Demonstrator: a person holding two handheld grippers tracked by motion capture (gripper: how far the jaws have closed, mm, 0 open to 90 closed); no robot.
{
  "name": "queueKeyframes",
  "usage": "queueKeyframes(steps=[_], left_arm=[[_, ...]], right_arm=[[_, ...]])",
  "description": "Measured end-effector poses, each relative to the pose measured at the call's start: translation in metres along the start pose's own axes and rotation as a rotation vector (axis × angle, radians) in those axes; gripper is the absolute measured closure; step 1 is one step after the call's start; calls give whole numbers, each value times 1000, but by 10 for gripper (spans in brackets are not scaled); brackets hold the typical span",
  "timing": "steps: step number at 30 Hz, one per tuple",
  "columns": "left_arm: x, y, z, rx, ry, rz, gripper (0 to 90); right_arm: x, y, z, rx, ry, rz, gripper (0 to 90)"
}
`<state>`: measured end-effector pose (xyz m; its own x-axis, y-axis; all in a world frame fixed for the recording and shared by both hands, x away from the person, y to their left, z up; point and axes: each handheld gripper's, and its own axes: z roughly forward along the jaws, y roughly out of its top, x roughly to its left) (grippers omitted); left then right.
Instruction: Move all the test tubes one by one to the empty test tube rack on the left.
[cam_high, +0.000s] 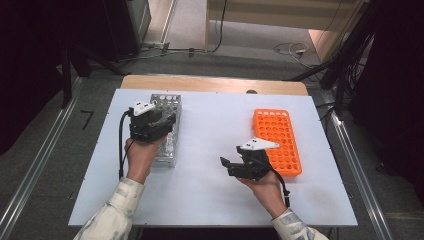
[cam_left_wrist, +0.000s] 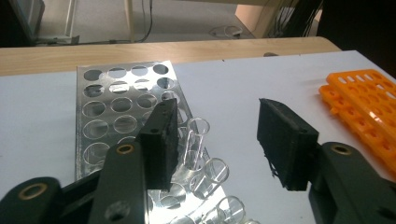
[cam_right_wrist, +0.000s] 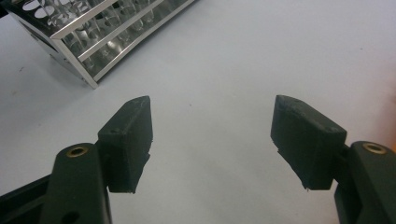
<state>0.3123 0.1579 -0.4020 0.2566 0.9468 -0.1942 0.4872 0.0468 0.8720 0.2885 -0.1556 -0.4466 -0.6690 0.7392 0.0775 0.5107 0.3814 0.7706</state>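
Observation:
A silver metal tube rack (cam_high: 170, 102) lies on the left of the white table. My left gripper (cam_high: 167, 119) hovers over its near half. In the left gripper view the rack (cam_left_wrist: 116, 107) has round holes, and several clear glass tubes (cam_left_wrist: 196, 140) stand in its near rows. The left gripper (cam_left_wrist: 219, 135) is open; one tube stands just beside the left jaw and nothing presses on it. My right gripper (cam_high: 227, 165) is at mid-table, pointing left. In its own view the right gripper (cam_right_wrist: 212, 135) is open over bare white surface, with nothing between the jaws.
An orange tube rack (cam_high: 277, 140) lies flat on the right of the table, just behind the right hand; its edge (cam_left_wrist: 369, 107) appears in the left gripper view. The metal rack's corner (cam_right_wrist: 93, 42) sits ahead-left of the right jaws. A wooden table edge (cam_high: 215, 84) runs behind.

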Motion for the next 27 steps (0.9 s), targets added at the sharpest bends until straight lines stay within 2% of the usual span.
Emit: queueKeyframes(steps=[7,12,19,24,27], left_arm=[[2,-7,-13,-15,0,-8,334],[6,-18,-29,-38,6,-22,235],[12,-31,-53,-64,-1,-20,195],[13,-43,-65,-61,0,-10,192],[12,-50,-73,-75,16,1,192]], right_arm=[[-4,-1,-2,-4,-10,9,278],[-10,-4,-6,-14,-28,13,259],[-22,-7,-17,-40,-42,33,247],[-29,-10,-26,-58,-56,39,244],[-33,-12,-32,-69,-64,44,244]])
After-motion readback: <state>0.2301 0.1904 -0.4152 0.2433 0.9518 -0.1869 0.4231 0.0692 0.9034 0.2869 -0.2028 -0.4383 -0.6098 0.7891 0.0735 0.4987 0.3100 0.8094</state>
